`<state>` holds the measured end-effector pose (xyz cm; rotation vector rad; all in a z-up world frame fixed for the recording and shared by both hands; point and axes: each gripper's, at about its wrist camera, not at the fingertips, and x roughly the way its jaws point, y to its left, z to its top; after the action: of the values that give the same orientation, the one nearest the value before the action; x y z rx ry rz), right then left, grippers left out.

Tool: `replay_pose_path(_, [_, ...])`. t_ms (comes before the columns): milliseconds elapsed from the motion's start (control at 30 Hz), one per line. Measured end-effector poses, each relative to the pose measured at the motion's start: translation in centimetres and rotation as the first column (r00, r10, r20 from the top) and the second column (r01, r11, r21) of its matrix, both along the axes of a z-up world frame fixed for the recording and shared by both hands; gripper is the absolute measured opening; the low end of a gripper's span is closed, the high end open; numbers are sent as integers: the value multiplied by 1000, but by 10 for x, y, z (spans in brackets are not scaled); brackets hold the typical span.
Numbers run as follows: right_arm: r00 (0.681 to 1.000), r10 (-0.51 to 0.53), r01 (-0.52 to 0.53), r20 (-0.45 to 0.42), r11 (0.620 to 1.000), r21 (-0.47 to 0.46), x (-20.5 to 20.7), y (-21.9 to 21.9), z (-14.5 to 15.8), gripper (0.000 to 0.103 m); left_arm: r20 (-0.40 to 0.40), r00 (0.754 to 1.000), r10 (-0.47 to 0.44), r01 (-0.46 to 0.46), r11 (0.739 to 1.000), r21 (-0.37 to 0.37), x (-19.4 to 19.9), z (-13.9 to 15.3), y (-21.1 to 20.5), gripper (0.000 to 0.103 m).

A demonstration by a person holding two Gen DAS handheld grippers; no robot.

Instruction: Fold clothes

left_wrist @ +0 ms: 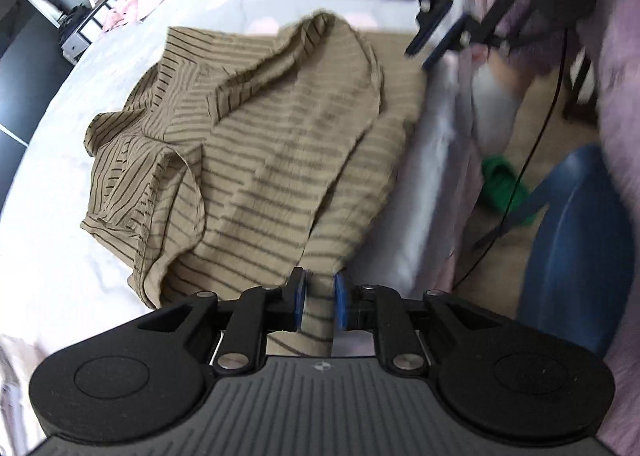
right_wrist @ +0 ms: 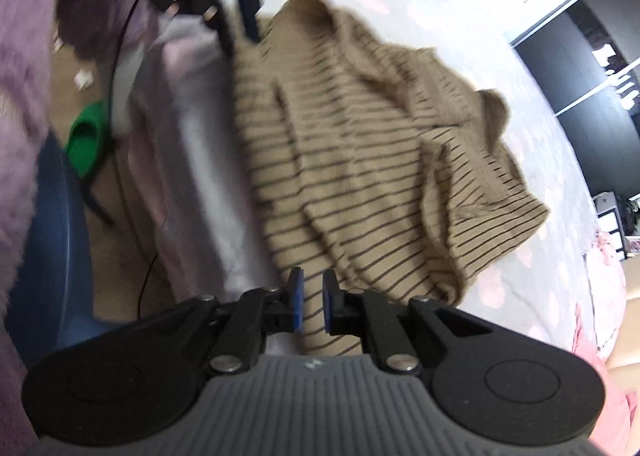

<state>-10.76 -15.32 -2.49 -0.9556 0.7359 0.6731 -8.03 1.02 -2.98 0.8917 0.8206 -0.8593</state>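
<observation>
Striped shirt [left_wrist: 256, 144] lies rumpled by bed [left_wrist: 72, 184] edge. Left gripper [left_wrist: 319, 302] & right gripper [right_wrist: 311, 302] jaws each pinch its hem; lift evenly, keep cloth taut.

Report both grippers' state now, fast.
Left gripper: shut on the tan dark-striped fabric shirt, at its edge.
Right gripper: shut on the same shirt's edge.
</observation>
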Motion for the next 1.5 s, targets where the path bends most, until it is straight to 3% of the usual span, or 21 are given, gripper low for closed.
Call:
replay_pose_path(133, [993,-101,96,64,992,80,17,-6,9,10,-15,997,73,-74,985,-153,8,17,3,16])
replay_pose_path(267, [968,-228,210,106,965,154,39,-14,16,10,-2,977,213,-204,936,-285,34,27,5,16])
replay_pose_path(433, [921,-357,324,154,924,203,69,-17,10,10,67,919,389,-354,886,-299,74,17,-2,16])
replay_pose_path(633, [877,-461,414,133,868,274,97,-14,3,10,40,878,477,-439,836,-328,109,-4,-7,16])
replay_pose_path(833, [885,-463,445,40,869,216,105,-16,-21,10,-49,869,493,-488,835,-256,117,-40,-7,16])
replay_pose_path(967, [896,-443,439,-19,879,186,107,-18,-42,11,-111,853,510,-521,820,-237,124,-62,0,16])
replay_pose_path(1033, [900,-435,431,-16,884,180,108,-17,-44,11,-132,846,517,-533,809,-247,124,-58,2,16])
replay_pose_path(1133, [892,-452,448,-26,872,196,109,-18,-36,12,-108,856,506,-516,819,-251,121,-49,0,16])
replay_pose_path(1233, [883,-470,459,-11,856,237,106,-21,-24,12,-90,867,490,-492,814,-309,117,-33,-2,16])
replay_pose_path(1333, [876,-481,455,22,842,290,103,-23,-11,12,-75,864,498,-488,791,-370,117,-16,1,17])
replay_pose_path(1433, [866,-499,466,21,823,326,106,-26,-2,12,-87,846,526,-513,758,-402,127,-7,7,26])
replay_pose_path(1500, [860,-509,478,12,814,329,112,-27,-1,12,-98,832,546,-532,735,-420,135,-1,11,27])
